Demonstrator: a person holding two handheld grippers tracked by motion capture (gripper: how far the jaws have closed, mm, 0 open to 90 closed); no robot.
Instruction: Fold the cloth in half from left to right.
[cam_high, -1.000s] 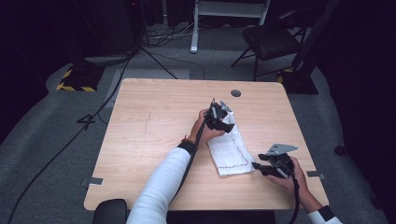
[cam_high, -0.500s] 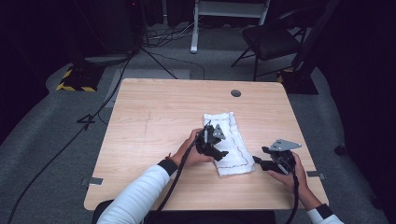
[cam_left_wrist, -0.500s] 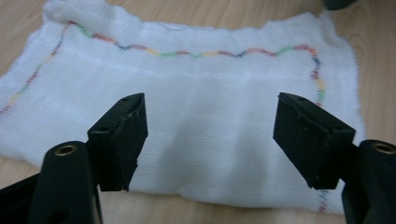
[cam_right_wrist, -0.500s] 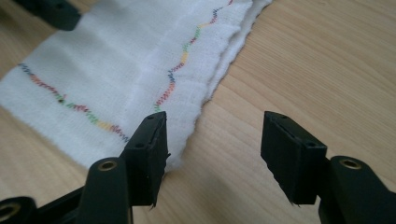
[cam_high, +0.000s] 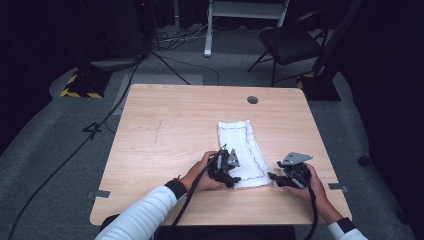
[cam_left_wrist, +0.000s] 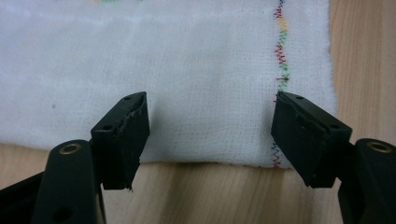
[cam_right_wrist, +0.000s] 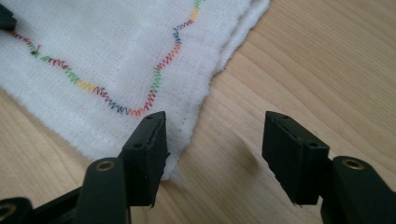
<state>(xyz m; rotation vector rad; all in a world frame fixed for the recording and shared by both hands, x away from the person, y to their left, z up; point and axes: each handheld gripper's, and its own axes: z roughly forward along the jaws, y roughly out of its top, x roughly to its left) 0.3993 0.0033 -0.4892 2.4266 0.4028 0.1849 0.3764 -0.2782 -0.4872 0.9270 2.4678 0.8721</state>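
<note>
A folded white cloth (cam_high: 241, 149) with multicoloured zigzag stitching lies flat on the wooden table (cam_high: 165, 130), right of centre. My left gripper (cam_high: 230, 174) hovers at the cloth's near left edge, jaws wide open over the fabric (cam_left_wrist: 210, 84), nothing between them. My right gripper (cam_high: 274, 178) stands open at the cloth's near right corner. In the right gripper view its left jaw sits over the corner of the cloth (cam_right_wrist: 121, 65) and its right jaw over bare wood.
A round grommet hole (cam_high: 252, 99) sits near the table's far edge. Tape strips mark the near corners, one at the left (cam_high: 101, 193). Beyond the table stand a chair (cam_high: 290, 45), a white frame (cam_high: 245, 15) and floor cables.
My left gripper came back from the cloth's far end to its near left edge. The cloth now lies flat. The right gripper stayed at the near right corner.
</note>
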